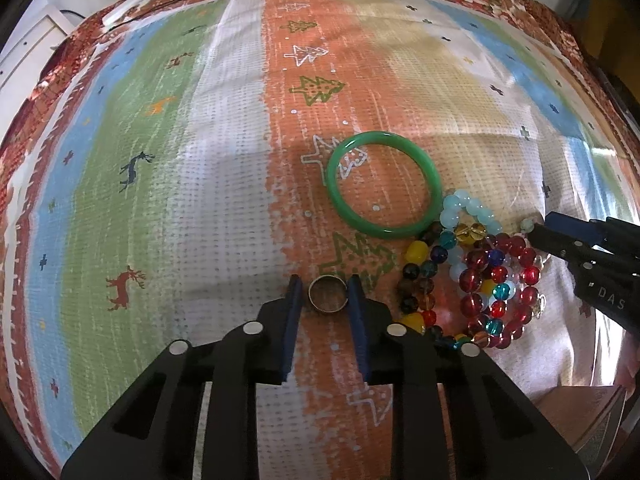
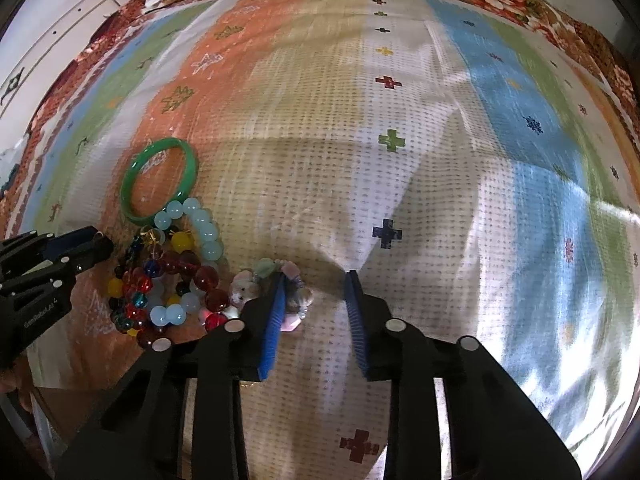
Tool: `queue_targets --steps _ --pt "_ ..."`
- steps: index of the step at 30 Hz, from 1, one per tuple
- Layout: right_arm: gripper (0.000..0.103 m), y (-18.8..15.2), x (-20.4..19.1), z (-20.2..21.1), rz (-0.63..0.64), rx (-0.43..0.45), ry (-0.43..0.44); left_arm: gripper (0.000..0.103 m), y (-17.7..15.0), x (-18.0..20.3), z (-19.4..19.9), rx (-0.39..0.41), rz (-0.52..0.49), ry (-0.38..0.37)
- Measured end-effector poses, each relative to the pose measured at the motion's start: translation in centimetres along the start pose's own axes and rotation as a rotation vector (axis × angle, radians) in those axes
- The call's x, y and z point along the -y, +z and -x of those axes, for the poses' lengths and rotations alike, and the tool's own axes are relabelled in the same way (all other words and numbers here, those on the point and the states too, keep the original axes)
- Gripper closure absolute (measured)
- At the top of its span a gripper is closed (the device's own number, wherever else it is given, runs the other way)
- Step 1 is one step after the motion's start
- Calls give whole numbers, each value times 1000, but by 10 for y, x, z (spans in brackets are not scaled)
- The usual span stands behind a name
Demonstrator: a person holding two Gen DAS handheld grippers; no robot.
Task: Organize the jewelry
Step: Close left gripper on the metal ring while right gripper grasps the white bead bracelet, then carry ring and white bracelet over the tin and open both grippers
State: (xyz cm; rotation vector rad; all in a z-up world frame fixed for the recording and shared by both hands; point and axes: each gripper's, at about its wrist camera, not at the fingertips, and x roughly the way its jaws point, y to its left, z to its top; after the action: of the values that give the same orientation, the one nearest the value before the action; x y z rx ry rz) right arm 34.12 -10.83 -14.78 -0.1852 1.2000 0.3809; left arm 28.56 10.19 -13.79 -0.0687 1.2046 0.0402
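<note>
The left gripper bracketed a small silver-coloured metal ring lying flat on the striped woven cloth, its blue pads beside the band on either side; whether they pressed it could not be told. The right gripper stood open, its left pad against a pale pink-and-green beaded bracelet that lay mostly outside the gap, leftward.
</note>
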Motion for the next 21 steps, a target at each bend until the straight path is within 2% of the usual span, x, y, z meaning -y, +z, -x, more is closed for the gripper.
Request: queue_targets --steps 2,8,14,21 --pt "93 0 1 2 -3 5 15 84 1 -3 0 0 12 -15" --pt "93 -2 2 12 -10 10 44 84 7 -1 16 38 25 -35" --pt "94 -6 -8 42 4 65 74 84 3 6 47 93 28 -67" --pt "93 -10 -19 68 21 103 82 84 -6 8 64 112 32 -76"
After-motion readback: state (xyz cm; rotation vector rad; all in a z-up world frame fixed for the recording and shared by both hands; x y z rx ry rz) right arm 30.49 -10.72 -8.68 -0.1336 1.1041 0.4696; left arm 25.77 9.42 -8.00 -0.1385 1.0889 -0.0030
